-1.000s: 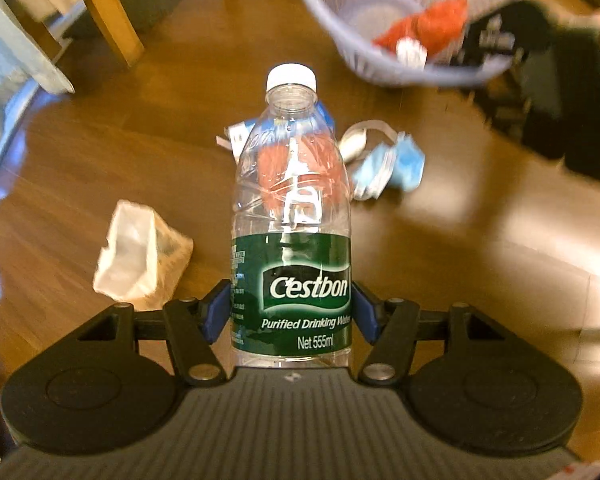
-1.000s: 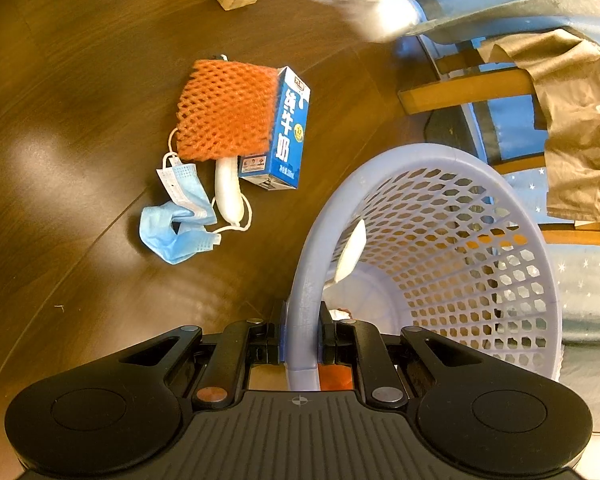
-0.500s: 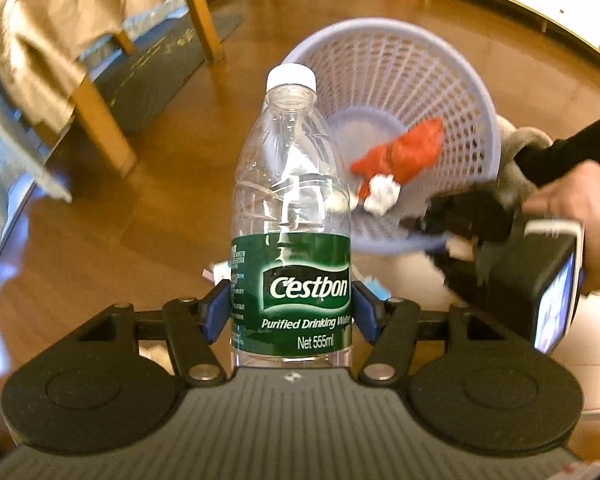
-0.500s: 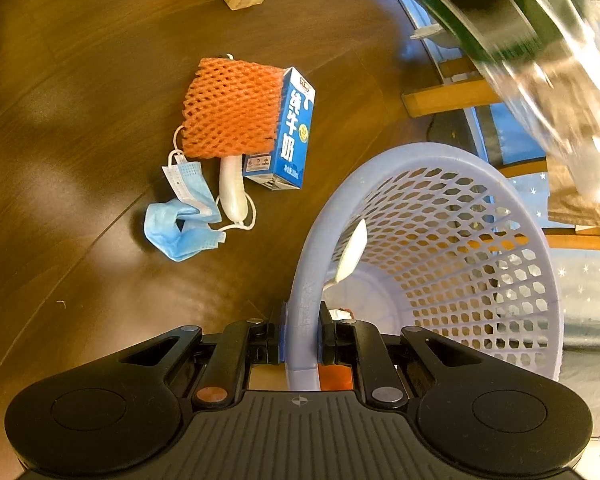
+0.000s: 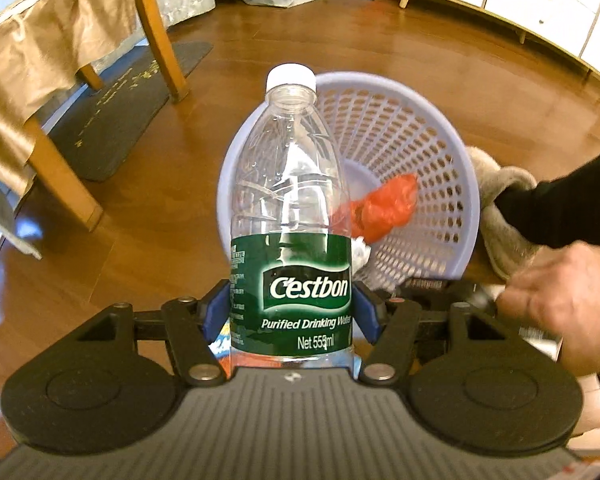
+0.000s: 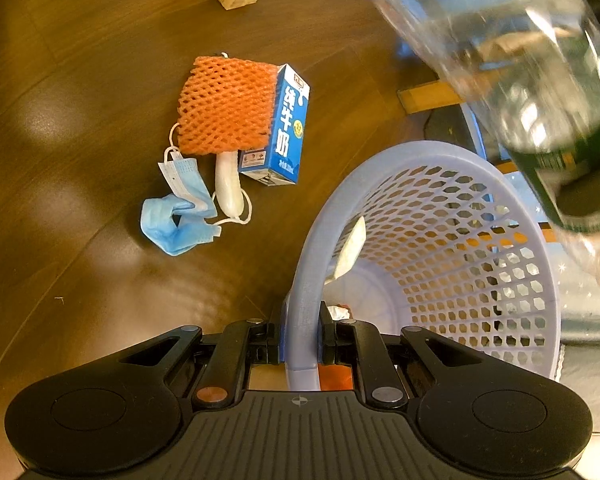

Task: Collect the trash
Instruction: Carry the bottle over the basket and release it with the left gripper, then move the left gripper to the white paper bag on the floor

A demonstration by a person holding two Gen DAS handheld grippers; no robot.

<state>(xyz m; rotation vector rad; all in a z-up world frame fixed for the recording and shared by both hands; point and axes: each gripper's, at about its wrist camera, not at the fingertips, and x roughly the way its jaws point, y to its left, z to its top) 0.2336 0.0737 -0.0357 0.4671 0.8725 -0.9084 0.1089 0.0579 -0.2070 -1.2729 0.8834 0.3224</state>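
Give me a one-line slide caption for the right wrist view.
Right gripper clamps the lavender basket rim while a clear bottle hangs above; carton, orange net, mask lie on the table.

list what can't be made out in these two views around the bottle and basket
- Left wrist view: the bottle held in the left gripper hides part of the basket floor, so its full contents are unclear.
- Right wrist view: the bottle is blurred and cut off by the right edge; its cap is unseen.
- Right wrist view: the right gripper, shut on the basket rim, covers the trash beneath it.
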